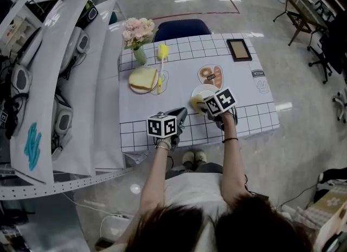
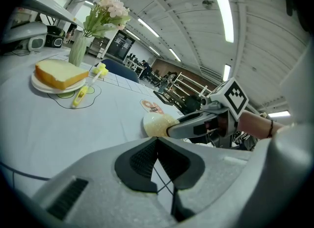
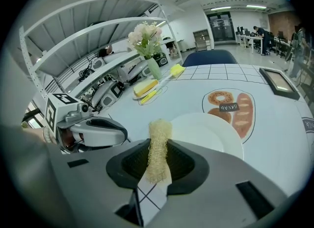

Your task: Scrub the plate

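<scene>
A white plate (image 1: 206, 90) lies on the checked tablecloth, bare in the right gripper view (image 3: 211, 134). My right gripper (image 1: 200, 104) hovers at the plate's near-left rim, shut on a yellowish loofah scrubber (image 3: 158, 148) that stands upright between its jaws. The scrubber (image 1: 195, 103) pokes out over the rim; whether it touches the plate I cannot tell. My left gripper (image 1: 181, 114) sits just left of it over bare cloth, shut on nothing, its pads meeting in its own view (image 2: 157, 141). That view also catches the right gripper (image 2: 196, 124) and the scrubber (image 2: 158, 124).
At the back left stand a small plate with a slice of bread (image 1: 143, 78), a yellow brush (image 1: 161, 56) and a vase of pink flowers (image 1: 138, 34). A dark picture frame (image 1: 239, 49) lies at the back right. White shelving (image 1: 70, 72) borders the table's left side.
</scene>
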Motion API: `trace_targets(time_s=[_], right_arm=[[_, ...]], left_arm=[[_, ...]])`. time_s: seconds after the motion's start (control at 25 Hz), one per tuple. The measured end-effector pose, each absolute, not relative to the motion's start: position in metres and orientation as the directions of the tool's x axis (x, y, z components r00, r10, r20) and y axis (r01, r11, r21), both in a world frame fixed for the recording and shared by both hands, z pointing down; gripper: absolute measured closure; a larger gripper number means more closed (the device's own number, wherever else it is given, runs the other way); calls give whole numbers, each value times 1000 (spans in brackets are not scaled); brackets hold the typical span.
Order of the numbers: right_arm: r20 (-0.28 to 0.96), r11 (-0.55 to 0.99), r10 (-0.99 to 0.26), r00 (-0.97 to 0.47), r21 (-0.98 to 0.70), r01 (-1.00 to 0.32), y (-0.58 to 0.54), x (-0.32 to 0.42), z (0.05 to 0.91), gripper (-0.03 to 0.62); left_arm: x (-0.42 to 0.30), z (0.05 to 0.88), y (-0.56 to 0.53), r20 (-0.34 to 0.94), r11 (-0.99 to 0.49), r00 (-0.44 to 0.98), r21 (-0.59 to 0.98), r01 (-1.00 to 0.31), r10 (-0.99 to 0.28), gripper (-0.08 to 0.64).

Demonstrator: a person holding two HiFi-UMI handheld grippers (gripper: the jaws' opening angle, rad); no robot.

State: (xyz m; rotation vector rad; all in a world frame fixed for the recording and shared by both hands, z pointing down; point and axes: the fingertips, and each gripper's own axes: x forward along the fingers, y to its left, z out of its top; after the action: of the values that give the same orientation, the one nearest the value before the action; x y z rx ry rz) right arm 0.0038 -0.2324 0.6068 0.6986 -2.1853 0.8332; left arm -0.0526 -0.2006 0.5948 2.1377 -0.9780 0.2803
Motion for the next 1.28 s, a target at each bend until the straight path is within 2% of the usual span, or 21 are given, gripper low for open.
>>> trace_targets(time_s=[1.28], right_arm=[[719,596,-389,-575,-280,-753,-270,10,605,508]], left_arm=[[-56,594,-215,475,-424,678,539,-728,-561,549]])
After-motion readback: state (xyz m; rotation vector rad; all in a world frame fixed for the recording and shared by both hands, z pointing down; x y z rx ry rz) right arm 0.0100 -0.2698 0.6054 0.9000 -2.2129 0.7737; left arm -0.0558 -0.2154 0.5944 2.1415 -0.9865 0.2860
